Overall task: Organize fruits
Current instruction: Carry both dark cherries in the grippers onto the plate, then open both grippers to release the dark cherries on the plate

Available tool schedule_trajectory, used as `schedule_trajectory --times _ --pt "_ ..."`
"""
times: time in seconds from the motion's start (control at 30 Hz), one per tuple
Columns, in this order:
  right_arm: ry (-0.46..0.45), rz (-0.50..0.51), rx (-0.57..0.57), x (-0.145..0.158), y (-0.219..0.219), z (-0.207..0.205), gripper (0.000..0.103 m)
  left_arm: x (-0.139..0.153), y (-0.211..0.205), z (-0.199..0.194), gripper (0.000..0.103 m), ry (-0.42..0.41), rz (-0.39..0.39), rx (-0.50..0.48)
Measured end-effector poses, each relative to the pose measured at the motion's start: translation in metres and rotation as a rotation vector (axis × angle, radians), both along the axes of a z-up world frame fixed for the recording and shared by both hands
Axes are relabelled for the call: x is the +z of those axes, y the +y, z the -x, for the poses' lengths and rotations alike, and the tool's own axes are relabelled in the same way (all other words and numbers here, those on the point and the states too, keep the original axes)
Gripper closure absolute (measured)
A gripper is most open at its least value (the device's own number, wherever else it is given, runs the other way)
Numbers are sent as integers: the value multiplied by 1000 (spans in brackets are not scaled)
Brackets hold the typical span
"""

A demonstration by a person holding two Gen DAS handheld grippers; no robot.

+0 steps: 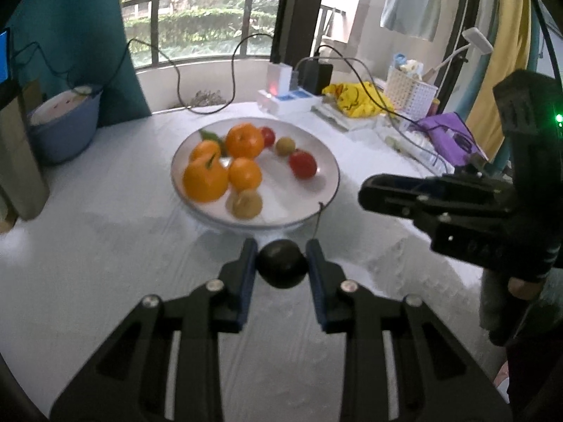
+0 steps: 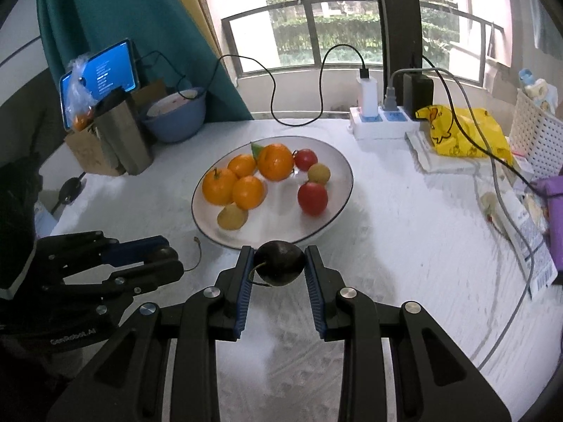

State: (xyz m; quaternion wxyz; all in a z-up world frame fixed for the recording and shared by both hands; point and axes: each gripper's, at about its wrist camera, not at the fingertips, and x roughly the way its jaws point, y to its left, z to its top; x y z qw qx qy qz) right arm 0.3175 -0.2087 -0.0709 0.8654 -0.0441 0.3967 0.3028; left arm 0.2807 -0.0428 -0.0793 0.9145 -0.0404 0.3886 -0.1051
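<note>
Both grippers, left (image 1: pixel 281 263) & right (image 2: pixel 279 263), each clamp a dark round fruit; white round ceramic plate (image 2: pixel 337 161) lies just ahead, right nearer.

Daylight enters through the window (image 2: pixel 337 35), overexposed at its top, and lights the white table (image 2: pixel 387 232) evenly with faint shadows. Fisheye curvature bends the edges; corners vignette black. The plate (image 1: pixel 316 207) appears slightly blurred.

Both cams ride right behind their claws, tilted down at the desk (image 1: pixel 105 246) toward the window. They share the fruit plate (image 1: pixel 327 161) up close, one from each side.
</note>
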Motion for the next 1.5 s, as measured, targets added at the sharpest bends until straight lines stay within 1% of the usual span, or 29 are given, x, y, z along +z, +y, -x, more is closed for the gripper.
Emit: schedule_trajectory --times 0.37,0.6,0.77,0.97,1.23,1.3,1.5 --pt "-3 -1 8 -4 3 -35 72 -6 -12 -40 74 13 -2 -25" --pt "13 -9 25 -14 11 -52 72 -15 -14 -62 74 44 4 -21" --pt "28 -10 25 -21 13 -59 72 -21 -12 -71 73 68 20 -17" --pt "32 -12 28 -24 15 -60 72 -26 -9 -73 73 97 22 4" --pt "17 1 8 -18 15 -54 71 -19 -3 -64 65 69 29 23" --pt "12 4 6 -15 15 -50 71 -16 -1 -59 57 57 39 25" --pt "-16 12 -15 -2 13 -35 71 -3 2 -41 57 21 59 26"
